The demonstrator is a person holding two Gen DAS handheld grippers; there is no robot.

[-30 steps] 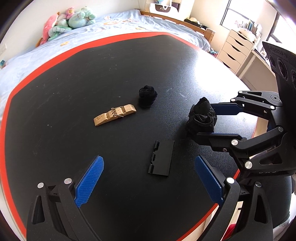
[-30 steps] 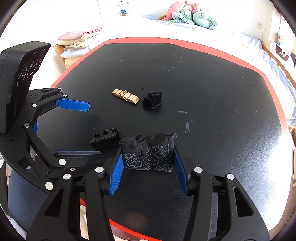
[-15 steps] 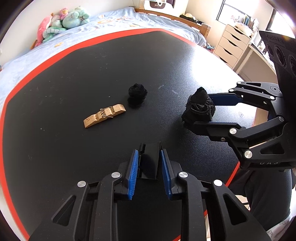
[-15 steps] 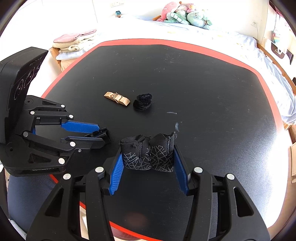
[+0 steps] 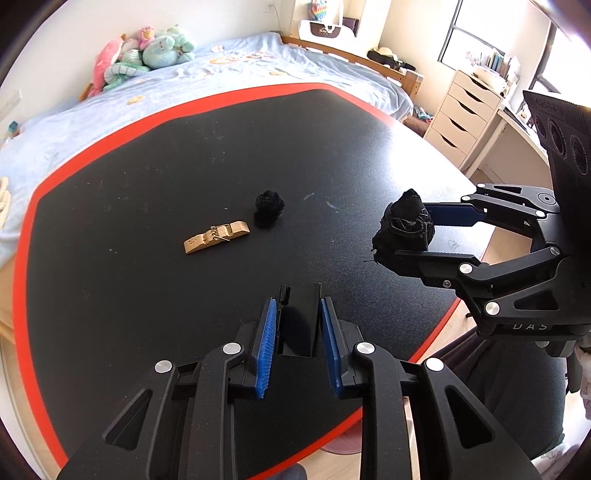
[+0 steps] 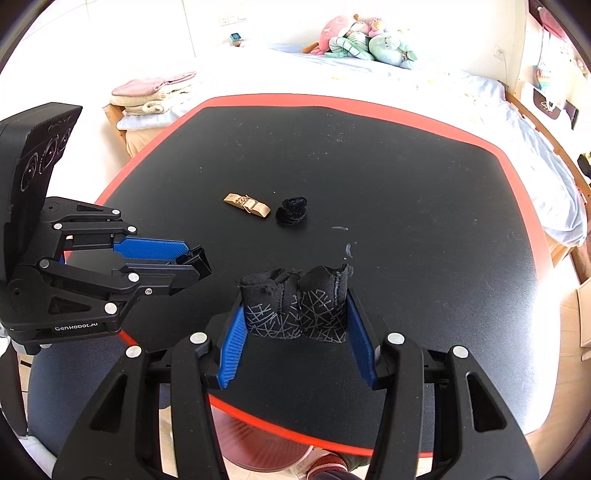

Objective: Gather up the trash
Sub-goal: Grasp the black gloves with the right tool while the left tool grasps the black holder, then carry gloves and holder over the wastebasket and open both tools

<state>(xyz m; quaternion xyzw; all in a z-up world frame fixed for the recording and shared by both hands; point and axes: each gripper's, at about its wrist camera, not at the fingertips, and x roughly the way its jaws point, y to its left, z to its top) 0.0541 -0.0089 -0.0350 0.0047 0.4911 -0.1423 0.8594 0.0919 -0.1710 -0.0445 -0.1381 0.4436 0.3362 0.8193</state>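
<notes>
While my left claw (image 5: 295, 317) sits clamped narrow on a black plastic clip (image 5: 300, 321) and my right claw (image 6: 293, 325) pinches a patterned black sock bundle (image 6: 295, 302), both above the red-edged black worktop (image 5: 147, 184), a wooden clothespin (image 5: 216, 236) and black fabric wad (image 5: 269, 207) lie mid-surface, a bed (image 5: 240, 70) beyond.

"genrobot.ai" printed in pale letters along the lower edge of the left tool (image 6: 201, 264) body, read from the right wrist view. "das" in faint grey letters on the underside of the right tool (image 5: 404, 236) body, read from the left wrist view. small dark logo on the white bag (image 5: 325, 31) behind the bed, too small to read. nothing else legible.
</notes>
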